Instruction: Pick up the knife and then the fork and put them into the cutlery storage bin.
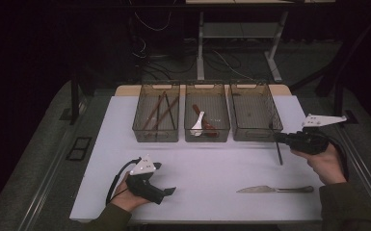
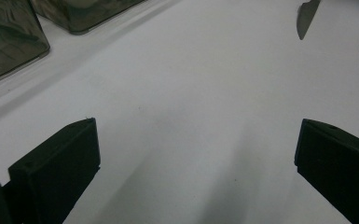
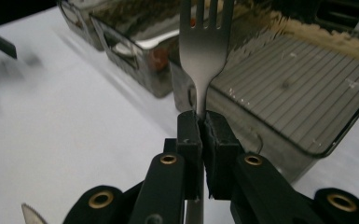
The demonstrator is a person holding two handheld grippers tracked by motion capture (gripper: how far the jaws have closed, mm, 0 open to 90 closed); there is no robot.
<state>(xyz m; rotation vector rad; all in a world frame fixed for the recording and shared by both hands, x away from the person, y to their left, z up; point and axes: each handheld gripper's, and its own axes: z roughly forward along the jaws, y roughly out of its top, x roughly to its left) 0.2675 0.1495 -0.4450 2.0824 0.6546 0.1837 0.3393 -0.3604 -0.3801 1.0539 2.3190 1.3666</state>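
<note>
My right gripper [image 1: 278, 138] hovers by the front right corner of the right-hand bin [image 1: 255, 136], shut on a metal fork [image 1: 279, 155] whose handle hangs below the jaws. In the right gripper view the jaws [image 3: 203, 123] pinch the fork's neck [image 3: 204, 56], tines up, over that ribbed bin [image 3: 289, 93]. A table knife [image 1: 274, 189] lies on the white table [image 1: 212, 163] near the front right; its tip [image 2: 306, 16] also appears in the left gripper view. My left gripper [image 1: 165, 178] is low at the front left, open, and nothing lies between its jaws [image 2: 196, 128].
Three smoky translucent bins stand in a row at the back. The left bin [image 1: 155, 136] holds brown chopsticks; the middle bin [image 1: 207, 136] holds a white spoon [image 1: 198, 125] and a reddish one. Desk legs and cables lie beyond the table.
</note>
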